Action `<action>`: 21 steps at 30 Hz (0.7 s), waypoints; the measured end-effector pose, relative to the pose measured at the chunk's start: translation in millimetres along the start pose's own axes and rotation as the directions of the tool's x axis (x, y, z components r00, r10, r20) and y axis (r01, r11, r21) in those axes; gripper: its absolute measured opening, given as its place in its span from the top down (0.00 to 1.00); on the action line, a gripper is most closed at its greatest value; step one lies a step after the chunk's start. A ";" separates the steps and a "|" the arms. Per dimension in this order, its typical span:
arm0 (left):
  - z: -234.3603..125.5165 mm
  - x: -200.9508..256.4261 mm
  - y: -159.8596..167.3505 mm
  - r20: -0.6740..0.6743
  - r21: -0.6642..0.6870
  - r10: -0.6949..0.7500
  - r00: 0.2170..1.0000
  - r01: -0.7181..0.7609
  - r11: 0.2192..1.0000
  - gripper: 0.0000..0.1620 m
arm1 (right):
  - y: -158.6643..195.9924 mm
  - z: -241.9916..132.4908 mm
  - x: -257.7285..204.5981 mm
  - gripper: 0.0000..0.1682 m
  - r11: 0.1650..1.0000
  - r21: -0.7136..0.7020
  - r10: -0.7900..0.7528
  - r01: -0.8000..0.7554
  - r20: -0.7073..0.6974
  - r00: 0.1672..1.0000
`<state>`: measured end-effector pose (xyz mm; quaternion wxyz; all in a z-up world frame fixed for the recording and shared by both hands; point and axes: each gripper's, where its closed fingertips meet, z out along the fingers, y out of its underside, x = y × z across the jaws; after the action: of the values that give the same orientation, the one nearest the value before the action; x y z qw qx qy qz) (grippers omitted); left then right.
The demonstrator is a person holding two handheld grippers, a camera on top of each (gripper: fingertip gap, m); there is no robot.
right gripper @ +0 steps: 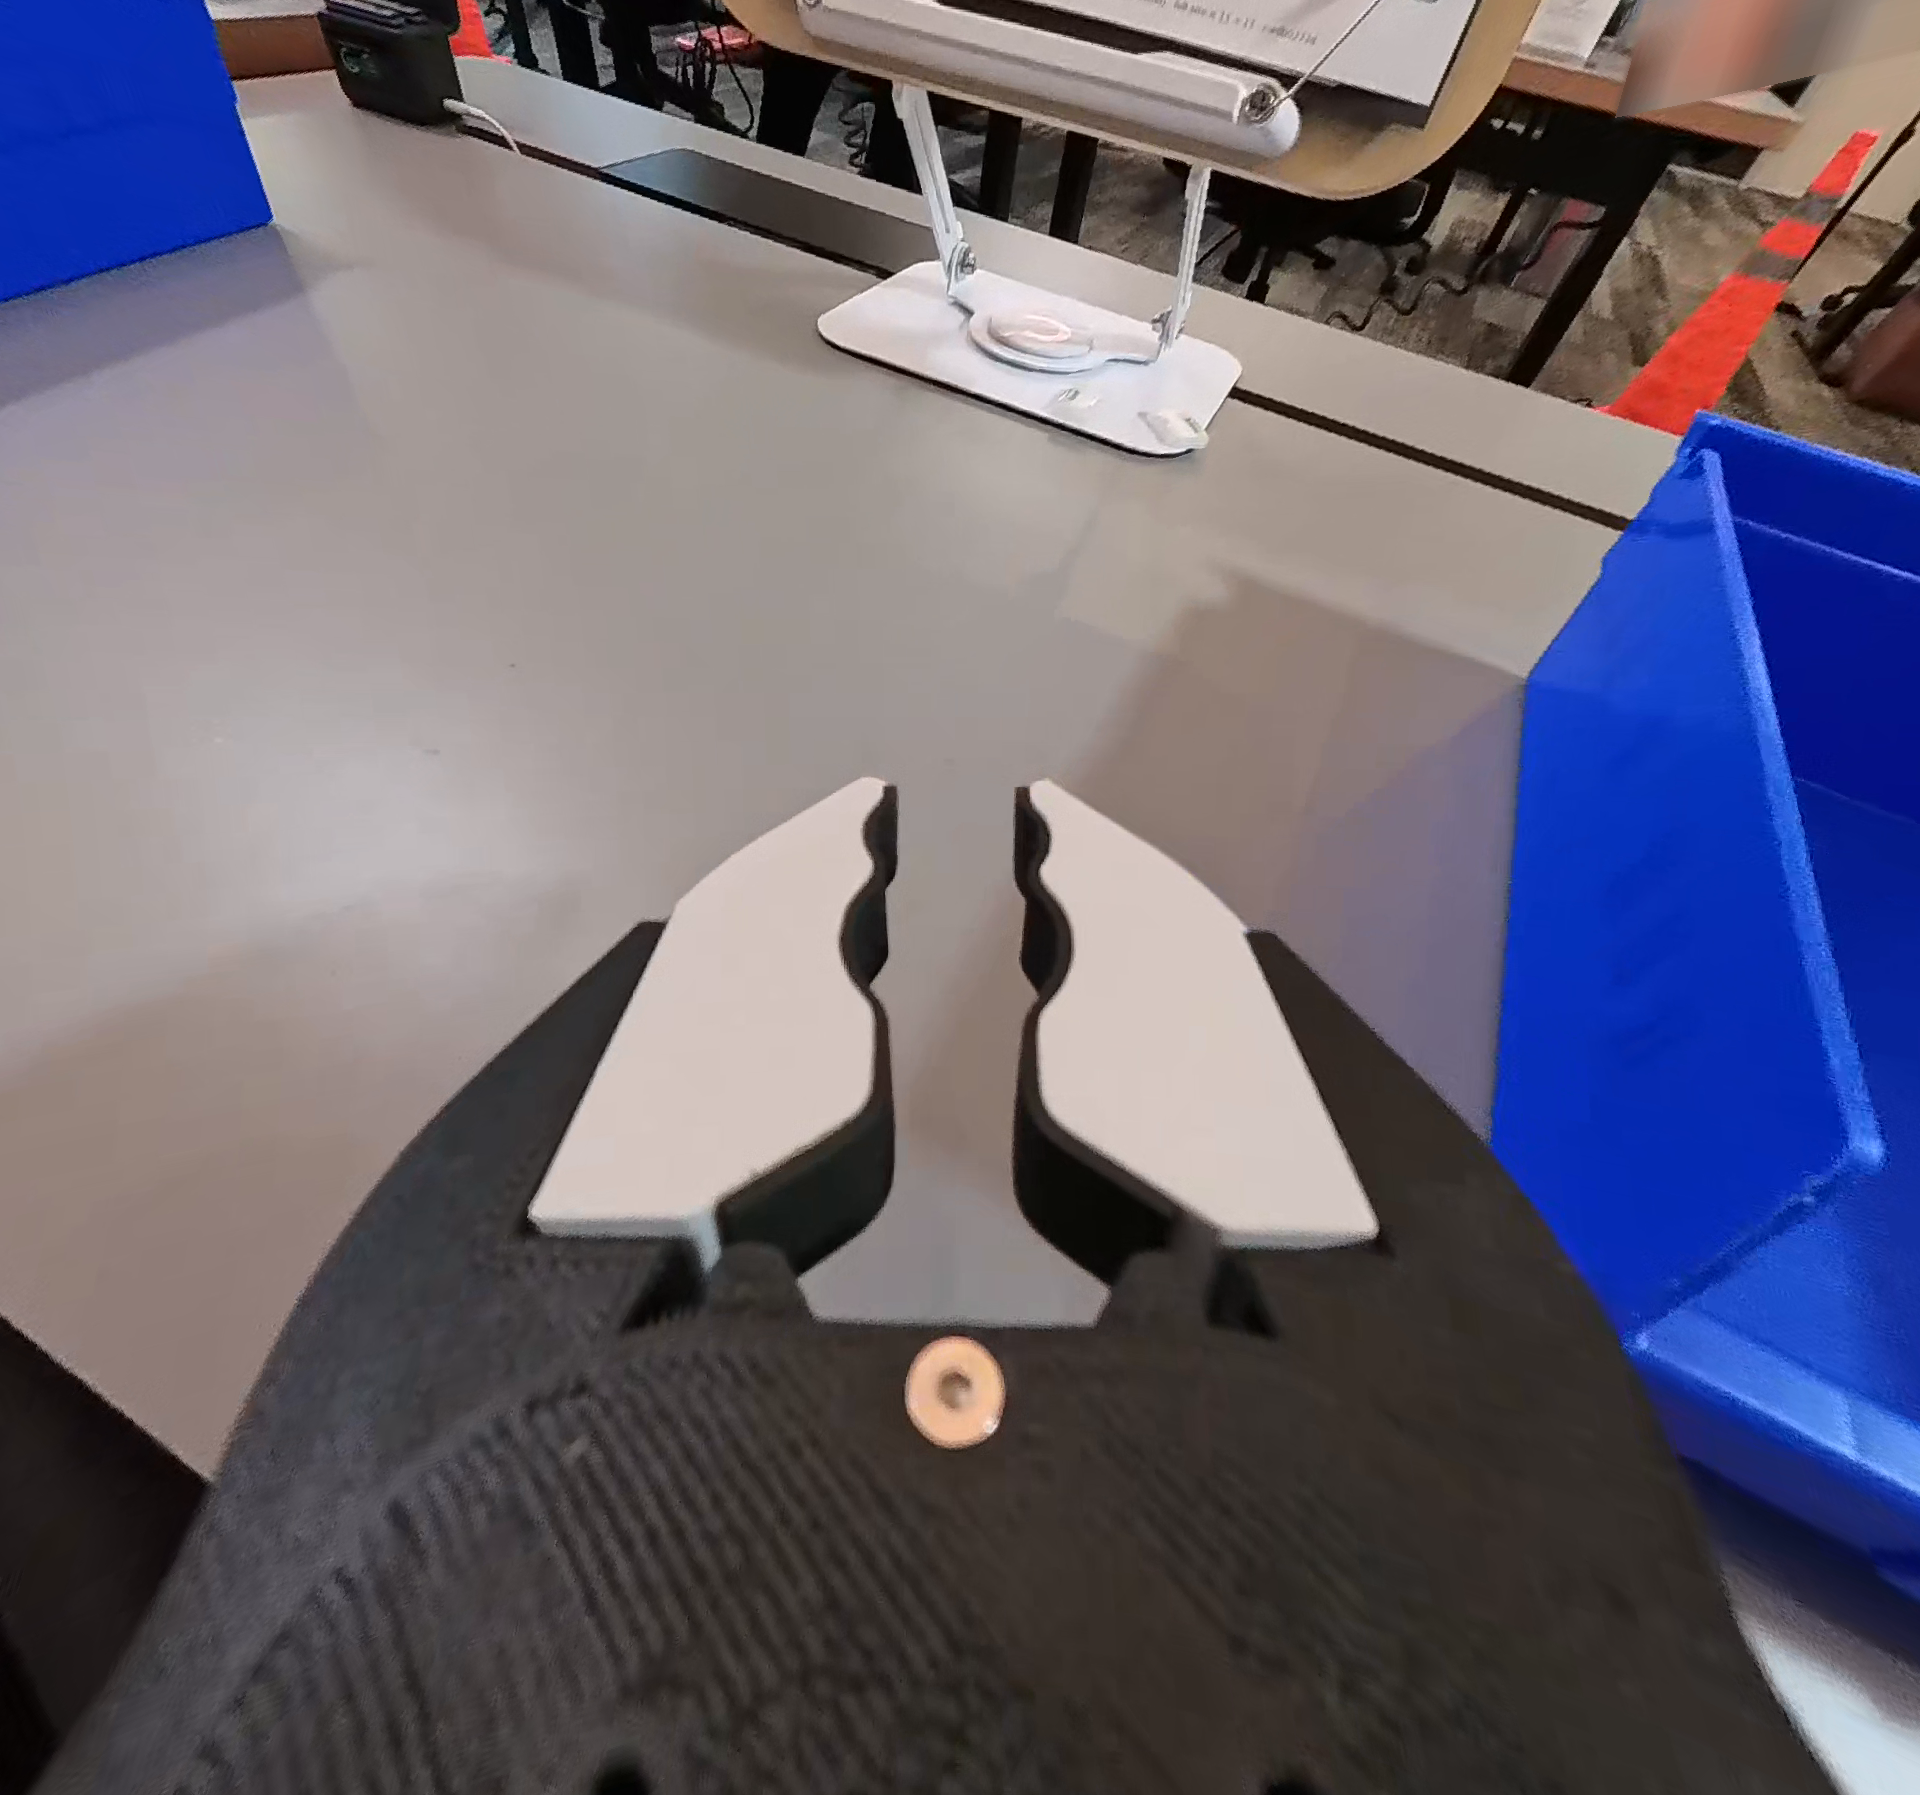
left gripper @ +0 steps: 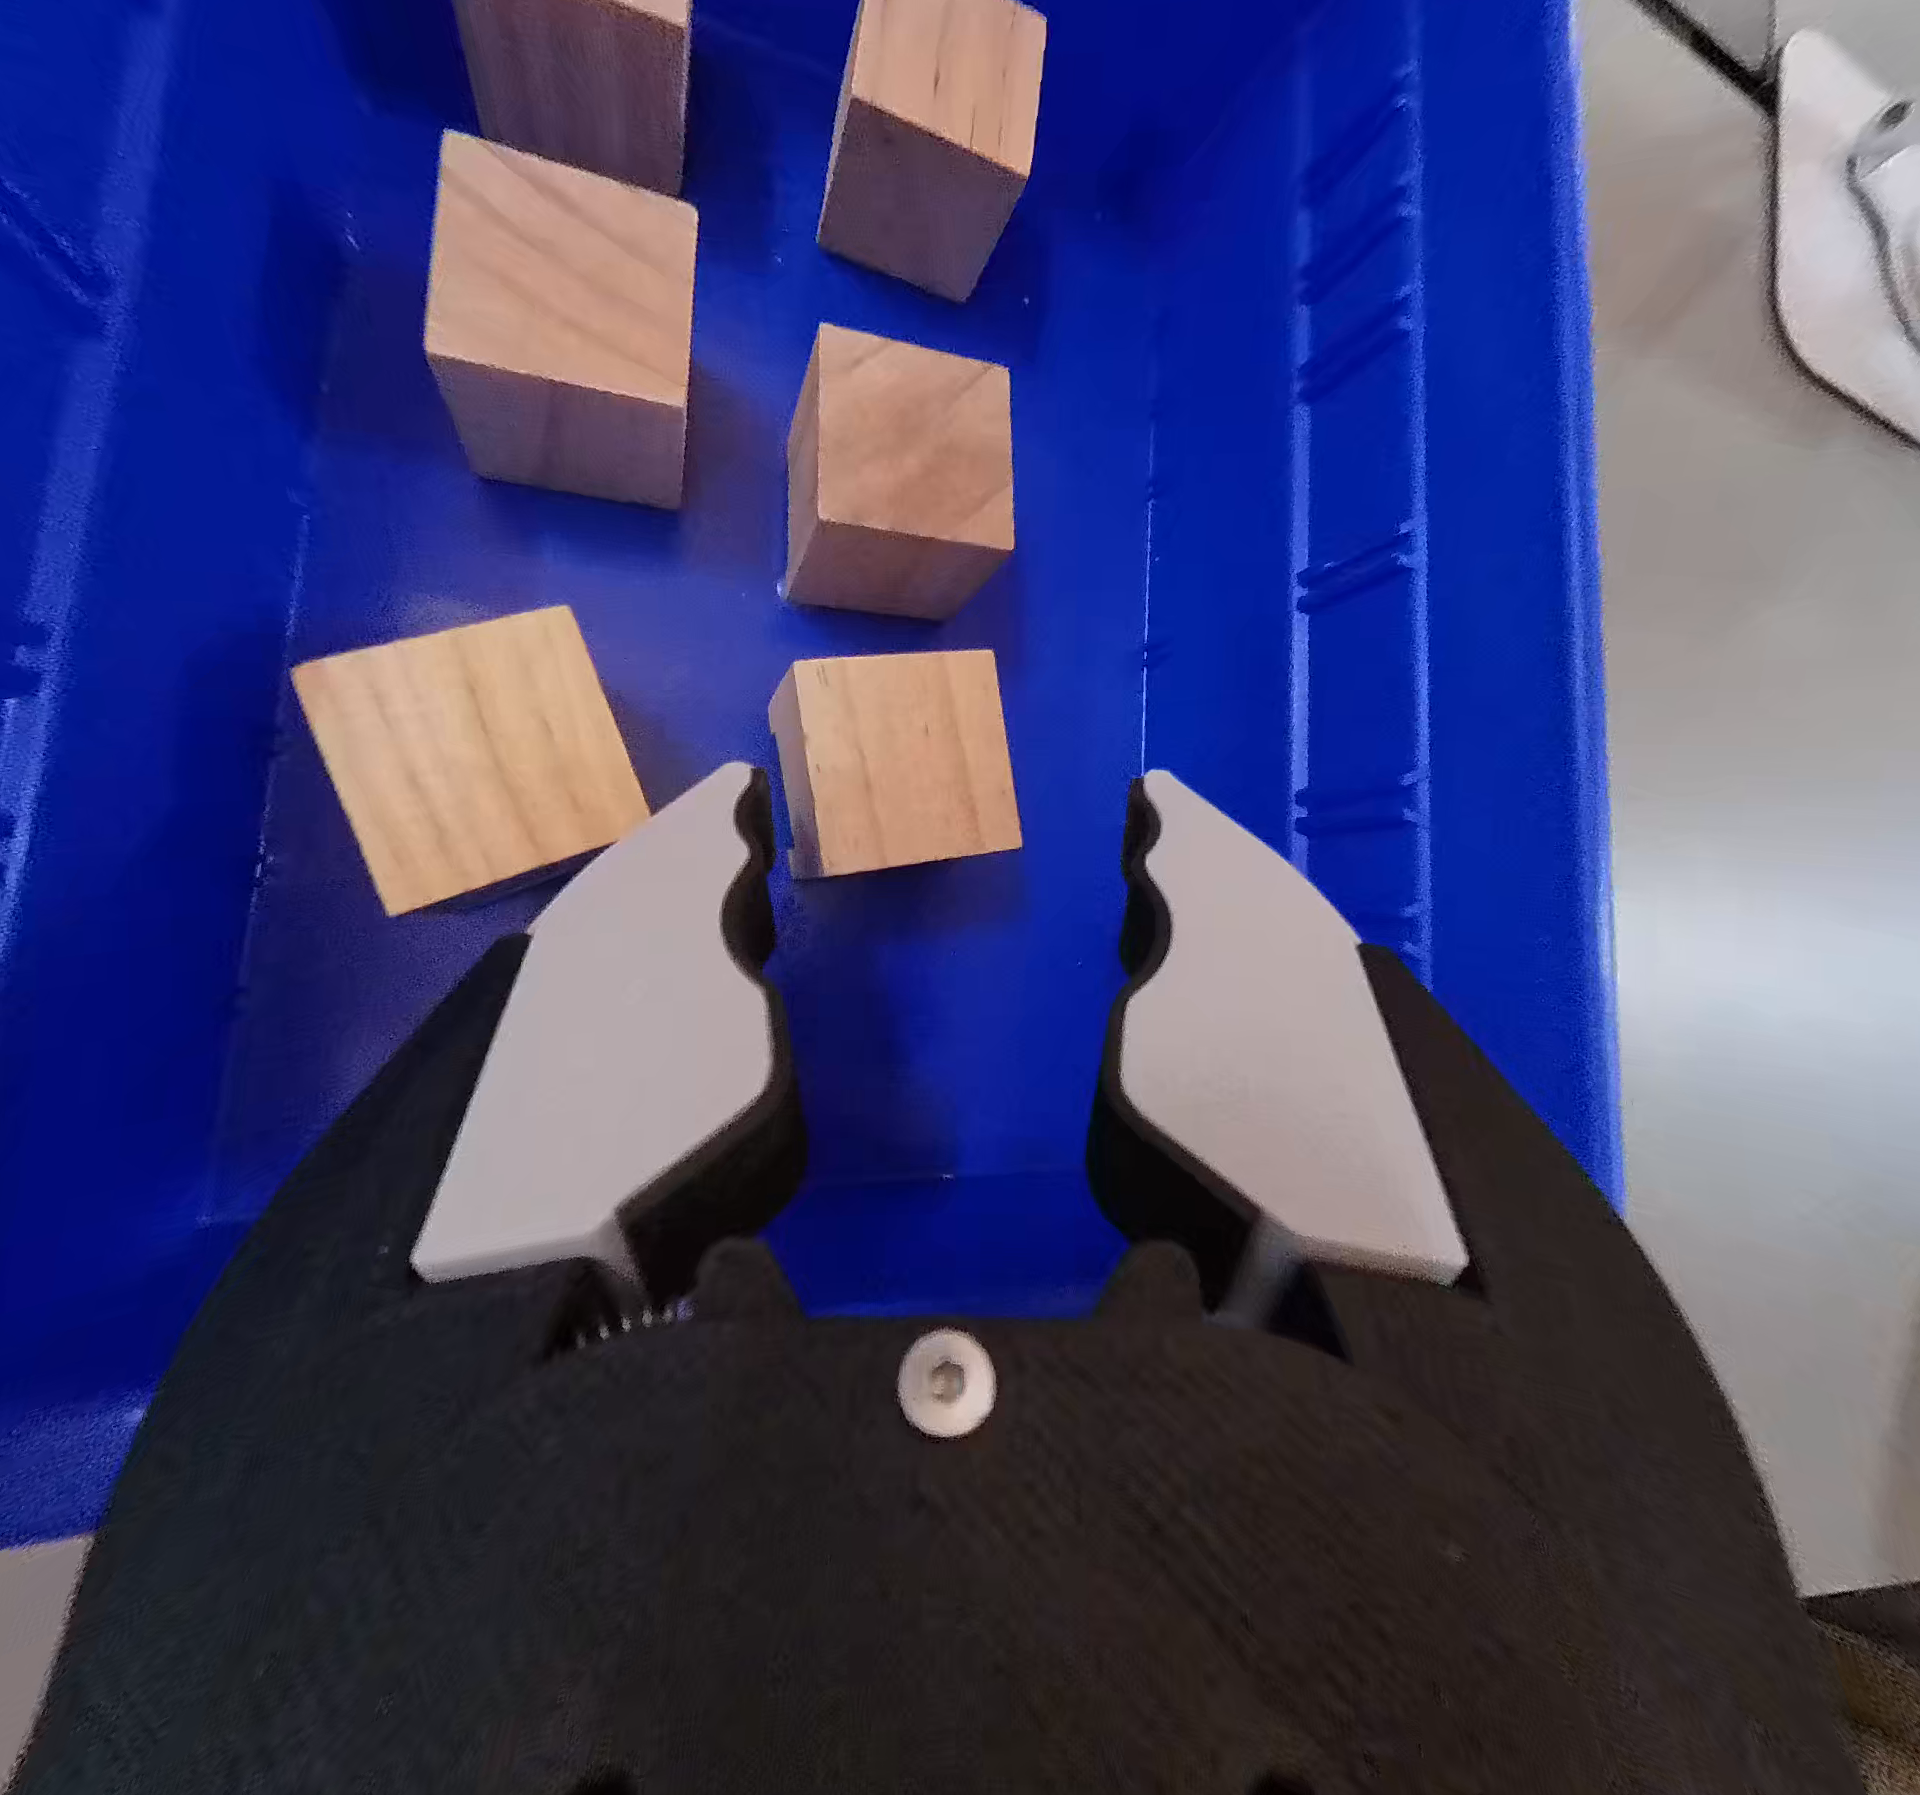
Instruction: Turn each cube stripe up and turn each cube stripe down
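Observation:
In the left wrist view several plain wooden cubes sit in two columns on the floor of a blue bin point(left gripper: 1226, 519); no stripe shows on any visible face. The nearest cube point(left gripper: 904, 763) lies just beyond my left gripper point(left gripper: 951, 789), which is open and empty above the bin floor. A tilted cube point(left gripper: 468, 758) sits left of the left finger point(left gripper: 623, 1018). Further cubes point(left gripper: 899, 467), point(left gripper: 561, 322), point(left gripper: 935, 114) lie behind. In the right wrist view my right gripper point(right gripper: 956, 795) hovers over the grey table point(right gripper: 416, 602), its jaws slightly parted with nothing between them.
A blue bin point(right gripper: 1714, 914) stands right of the right gripper and another blue bin point(right gripper: 104, 114) at the far left. A white document stand point(right gripper: 1029, 343) holding a printed sheet is at the table's back edge. A black device point(right gripper: 390, 57) sits far left.

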<state>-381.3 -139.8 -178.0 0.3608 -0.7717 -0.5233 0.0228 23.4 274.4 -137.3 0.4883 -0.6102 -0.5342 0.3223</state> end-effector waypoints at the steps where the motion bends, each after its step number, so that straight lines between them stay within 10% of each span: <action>1: 2.9 0.5 1.2 0.004 -0.012 0.007 1.000 -0.007 1.000 0.59 | 0.7 0.2 0.7 0.87 1.000 -0.004 -0.001 0.001 -0.003 1.000; 15: 16.7 -10.3 8.0 0.151 -0.094 0.094 0.984 -0.080 0.992 0.70 | 0.4 -3.3 5.1 0.88 0.999 0.002 0.051 -0.051 -0.003 0.999; 21: -37.3 16.5 -43.8 0.141 0.159 0.107 0.984 -0.129 0.979 0.71 | -7.0 0.7 4.8 0.89 0.999 0.036 0.041 -0.040 -0.020 0.999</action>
<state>-393.1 -137.8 -119.3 0.3871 -0.7653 -0.4952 0.1389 21.4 278.9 -130.4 0.4980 -0.6154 -0.5107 0.3354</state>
